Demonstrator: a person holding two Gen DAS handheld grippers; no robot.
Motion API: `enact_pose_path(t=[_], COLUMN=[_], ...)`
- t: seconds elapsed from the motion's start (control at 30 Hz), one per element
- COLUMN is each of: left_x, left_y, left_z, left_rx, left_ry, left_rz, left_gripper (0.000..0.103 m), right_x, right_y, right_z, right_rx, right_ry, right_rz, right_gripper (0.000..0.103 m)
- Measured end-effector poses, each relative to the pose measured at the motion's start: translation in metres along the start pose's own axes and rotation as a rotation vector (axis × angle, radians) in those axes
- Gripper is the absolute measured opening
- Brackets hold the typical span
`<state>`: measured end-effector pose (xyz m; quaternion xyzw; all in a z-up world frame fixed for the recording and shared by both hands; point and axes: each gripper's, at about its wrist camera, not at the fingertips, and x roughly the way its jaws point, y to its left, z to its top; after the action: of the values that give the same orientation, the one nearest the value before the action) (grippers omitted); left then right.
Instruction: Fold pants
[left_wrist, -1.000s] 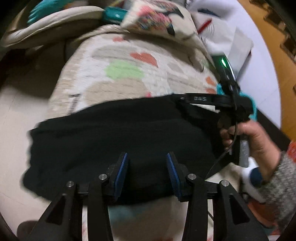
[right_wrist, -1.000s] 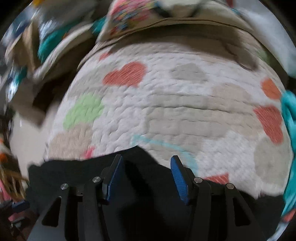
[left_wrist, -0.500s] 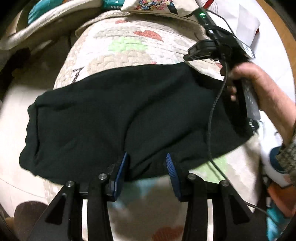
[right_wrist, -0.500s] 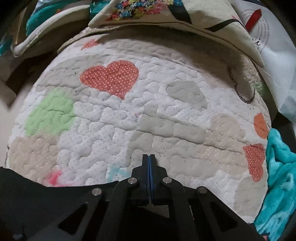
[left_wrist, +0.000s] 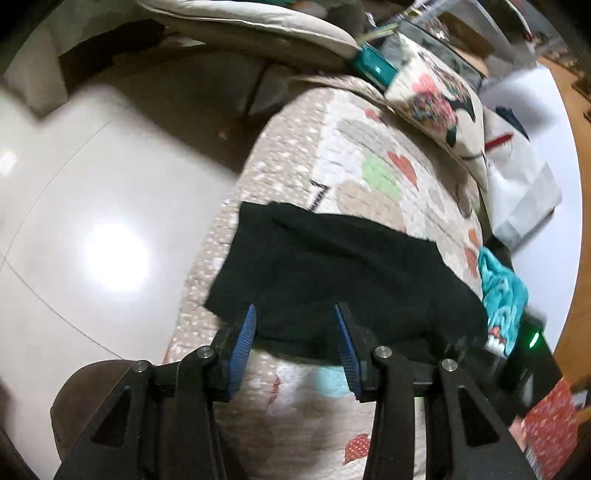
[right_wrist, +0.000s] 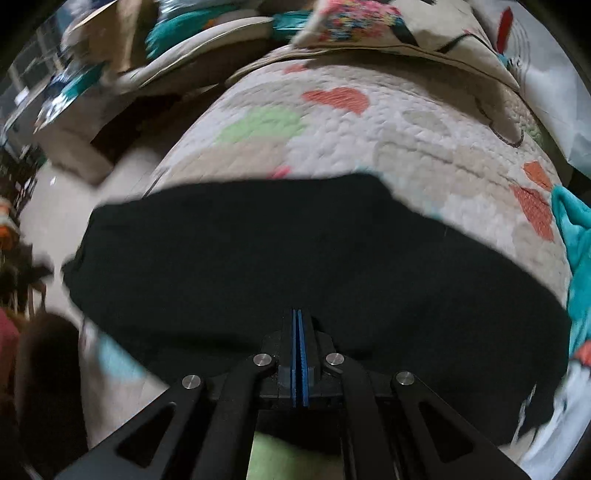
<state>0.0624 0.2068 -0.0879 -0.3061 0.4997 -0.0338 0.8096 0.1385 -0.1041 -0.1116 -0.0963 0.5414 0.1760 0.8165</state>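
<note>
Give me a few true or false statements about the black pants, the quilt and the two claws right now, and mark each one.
1. The black pants lie on the heart-patterned quilt. True.
2. The left claw is clamped shut. False: its blue pads stand apart, open.
3. The right claw has its pads pressed together. True.
4. The pants are red. False: they are black.
5. A teal cloth lies beside the pants. True.

The left wrist view looked forward and down from the near left edge of the quilt (left_wrist: 373, 158), taking in floor (left_wrist: 92, 192) beside it. The right wrist view sat close above the pants (right_wrist: 295, 258), facing the pillow (right_wrist: 424, 29). Both views shared quilt, pants and pillow.
</note>
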Motion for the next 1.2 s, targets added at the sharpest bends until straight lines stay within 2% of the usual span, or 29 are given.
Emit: enact_pose_path(t=[0.03, 0.07, 0.23, 0.4, 0.43, 0.5, 0.53, 0.57, 0.6, 0.7, 0.77, 0.9, 1.0, 1.13, 1.2], left_x=[-0.003, -0.004, -0.021, -0.024, -0.025, -0.028, -0.029, -0.029, -0.027, -0.012, 0.003, 0.025, 0.035, 0.051, 0.059], left_y=[0.001, 0.002, 0.005, 0.011, 0.011, 0.013, 0.015, 0.017, 0.02, 0.022, 0.024, 0.03, 0.033, 0.037, 0.042], left_z=[0.0, 0.0, -0.005, -0.008, -0.009, -0.01, -0.01, -0.011, -0.01, -0.009, -0.009, -0.015, -0.018, -0.02, -0.02], left_rx=[-0.005, -0.005, -0.004, -0.051, -0.056, -0.068, -0.079, -0.093, -0.115, -0.164, -0.211, -0.29, -0.326, -0.352, -0.36], left_ry=[-0.005, -0.01, -0.045, -0.052, -0.053, -0.055, -0.055, -0.056, -0.056, -0.04, -0.025, -0.013, -0.016, -0.017, -0.015], left_rz=[0.003, 0.006, 0.017, 0.015, 0.017, 0.009, 0.006, 0.003, -0.005, -0.02, -0.031, -0.028, -0.041, -0.08, -0.098], left_gripper=[0.042, 0.042, 0.042, 0.042, 0.042, 0.043, 0.044, 0.045, 0.047, 0.048, 0.048, 0.048, 0.051, 0.055, 0.056], right_x=[0.006, 0.009, -0.014, -0.028, -0.021, -0.003, 0.007, 0.011, 0.006, 0.007, 0.003, -0.01, -0.021, -0.027, -0.024], right_y=[0.004, 0.006, 0.018, 0.044, 0.047, 0.048, 0.046, 0.045, 0.044, 0.045, 0.044, 0.037, 0.04, 0.065, 0.083], right_z=[-0.009, -0.017, -0.029, -0.015, -0.013, -0.015, -0.022, -0.03, -0.038, -0.051, -0.058, -0.051, -0.027, 0.022, 0.045], right_rx=[-0.006, -0.006, -0.035, -0.053, -0.05, -0.02, 0.007, 0.027, 0.03, 0.012, 0.01, 0.048, 0.037, -0.05, -0.102], right_ry=[0.053, 0.067, 0.02, -0.1, -0.105, -0.054, 0.003, 0.024, 0.003, 0.088, 0.105, 0.055, 0.006, -0.039, -0.046], right_rz=[-0.007, -0.022, -0.133, 0.013, 0.025, 0.035, 0.067, 0.089, 0.094, 0.09, 0.096, 0.133, 0.158, 0.185, 0.198], right_gripper=[0.003, 0.003, 0.003, 0.004, 0.008, 0.012, 0.012, 0.013, 0.014, 0.015, 0.016, 0.017, 0.02, 0.043, 0.058])
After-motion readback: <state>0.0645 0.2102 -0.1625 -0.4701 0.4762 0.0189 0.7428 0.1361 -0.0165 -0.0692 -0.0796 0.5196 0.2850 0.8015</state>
